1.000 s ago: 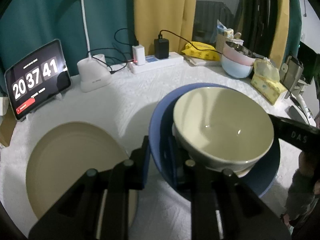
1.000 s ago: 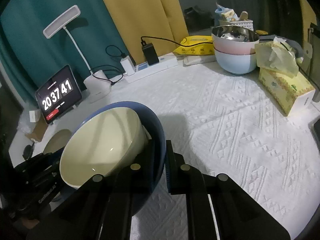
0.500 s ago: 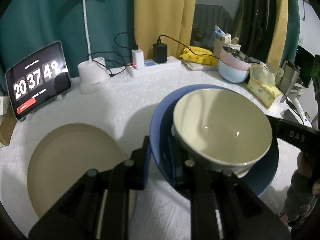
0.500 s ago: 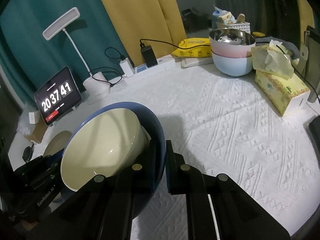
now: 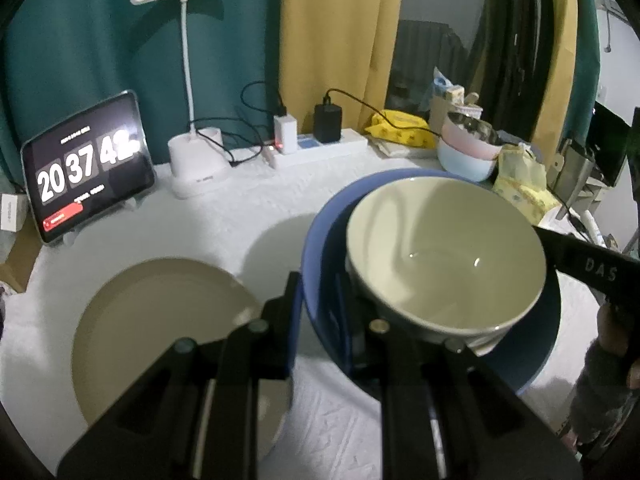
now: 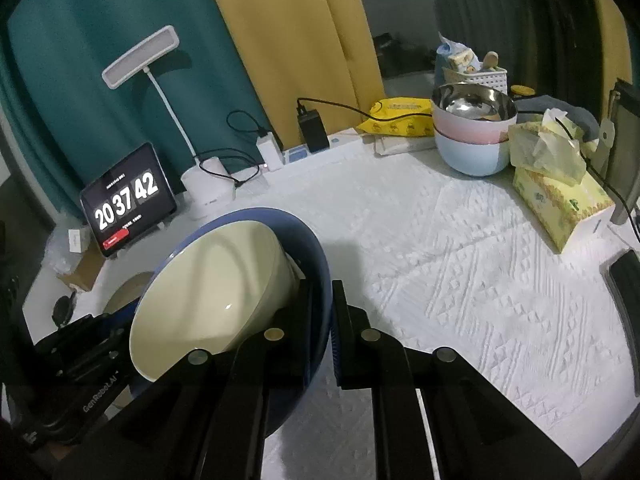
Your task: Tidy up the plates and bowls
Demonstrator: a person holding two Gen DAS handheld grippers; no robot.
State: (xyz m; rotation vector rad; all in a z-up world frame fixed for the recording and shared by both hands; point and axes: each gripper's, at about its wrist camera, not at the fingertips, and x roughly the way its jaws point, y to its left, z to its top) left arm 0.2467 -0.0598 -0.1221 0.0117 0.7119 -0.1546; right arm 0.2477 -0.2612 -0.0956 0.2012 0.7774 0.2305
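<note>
A blue plate (image 5: 320,232) with a cream bowl (image 5: 440,256) on it is held above the table by both grippers. My left gripper (image 5: 320,312) is shut on the plate's near rim. My right gripper (image 6: 322,320) is shut on the opposite rim of the same blue plate (image 6: 320,256), with the cream bowl (image 6: 208,288) leaning inside it. A tan plate (image 5: 160,332) lies flat on the white cloth to the left, below the left gripper. It also shows in the right wrist view (image 6: 128,292), mostly hidden.
Stacked bowls (image 6: 472,136), pink on pale blue with a steel one inside, stand at the back right beside a tissue box (image 6: 560,200). A tablet clock (image 5: 88,168), a desk lamp (image 5: 196,160) and a power strip (image 5: 320,148) line the back edge.
Both grippers have lifted the blue plate with the bowl a little higher and nearer. The clock has gone from 41 to 42.
</note>
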